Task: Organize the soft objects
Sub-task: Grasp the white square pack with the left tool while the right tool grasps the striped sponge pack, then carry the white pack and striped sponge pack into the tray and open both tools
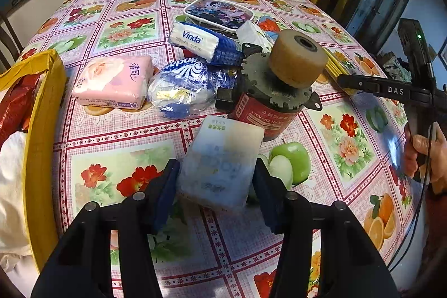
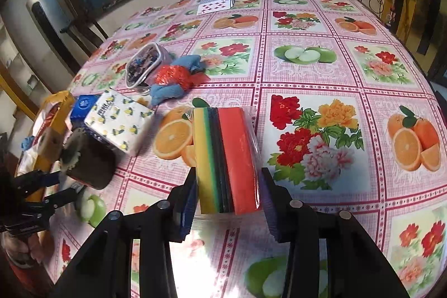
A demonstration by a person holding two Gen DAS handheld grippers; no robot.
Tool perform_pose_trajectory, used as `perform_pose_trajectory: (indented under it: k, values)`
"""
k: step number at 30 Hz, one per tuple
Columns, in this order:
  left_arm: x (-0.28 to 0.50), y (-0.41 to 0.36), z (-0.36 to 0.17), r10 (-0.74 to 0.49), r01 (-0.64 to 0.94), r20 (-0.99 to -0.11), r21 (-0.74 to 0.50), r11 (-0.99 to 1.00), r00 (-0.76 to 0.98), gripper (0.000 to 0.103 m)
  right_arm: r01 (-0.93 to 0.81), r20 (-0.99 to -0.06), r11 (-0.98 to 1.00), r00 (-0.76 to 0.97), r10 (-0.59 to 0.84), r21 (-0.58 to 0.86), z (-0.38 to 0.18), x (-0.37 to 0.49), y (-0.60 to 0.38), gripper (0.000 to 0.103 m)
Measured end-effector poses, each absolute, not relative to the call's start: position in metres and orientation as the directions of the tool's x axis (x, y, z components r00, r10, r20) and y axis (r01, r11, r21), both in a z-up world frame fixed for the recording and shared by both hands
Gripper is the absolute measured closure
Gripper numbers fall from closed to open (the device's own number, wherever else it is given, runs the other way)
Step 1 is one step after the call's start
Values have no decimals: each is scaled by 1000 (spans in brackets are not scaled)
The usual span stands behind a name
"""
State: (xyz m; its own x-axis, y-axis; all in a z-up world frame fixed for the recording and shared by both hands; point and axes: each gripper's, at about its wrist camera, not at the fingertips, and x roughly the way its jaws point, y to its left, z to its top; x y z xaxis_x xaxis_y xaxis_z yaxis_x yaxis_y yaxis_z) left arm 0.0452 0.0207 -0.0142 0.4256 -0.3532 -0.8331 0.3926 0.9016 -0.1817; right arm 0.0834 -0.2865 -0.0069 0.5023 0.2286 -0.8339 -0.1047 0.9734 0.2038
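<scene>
Tissue pack [image 1: 220,161], pale blue, lies on the counter [image 1: 117,136] between the pads of the left claw [image 1: 215,186], which close against its sides; only the right wrist view shows the right claw [image 2: 227,197] clamped on a wrapped sponge stack [image 2: 226,158]. Just behind the pale pack stand a motor [image 1: 268,91], a pink tissue pack [image 1: 114,81] and a yellow bag [image 1: 42,130] at left.

The table [image 1: 92,130] carries five tissue packs: pink [image 1: 113,81], Vinda [image 1: 195,42], blue-and-white [image 1: 181,87], pale blue [image 1: 220,161] and lemon-printed [image 2: 118,120]. One sponge pack [image 2: 226,158], one motor [image 1: 268,91], one pouch [image 1: 219,13].
</scene>
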Motion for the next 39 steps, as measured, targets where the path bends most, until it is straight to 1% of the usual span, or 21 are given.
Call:
perform_pose_trajectory:
  k: [3, 11, 14, 22, 26, 32, 37, 39]
  values:
    - [44, 25, -14, -358, 377, -828, -196, 905, 431, 58, -131, -807, 957, 515, 289, 259, 5, 64, -281, 59]
    - [26, 41, -3, -360, 355, -809, -202, 913, 465, 58, -254, -736, 896, 512, 443, 363, 38, 9, -245, 60]
    - [17, 49, 8, -368, 347, -792, -211, 914, 487, 58, -310, -717, 872, 499, 488, 378, 50, -5, -224, 59]
    - [-6, 86, 34, -338, 293, -758, -202, 935, 558, 58, -426, -680, 798, 432, 593, 425, 61, -6, -155, 59]
    - [-15, 122, 43, -262, 217, -748, -161, 963, 610, 58, -484, -670, 757, 384, 635, 440, 62, 4, -104, 58]
    - [-20, 193, 40, -126, 37, -749, -135, 990, 650, 58, -563, -674, 695, 300, 675, 446, 57, 24, -7, 57]
    - [-23, 234, 24, -45, -69, -760, -119, 991, 649, 57, -560, -693, 698, 278, 665, 446, 40, 49, 54, 57]
    - [-24, 245, 18, -46, -91, -763, -136, 986, 645, 57, -550, -710, 708, 266, 652, 444, 29, 58, 75, 57]
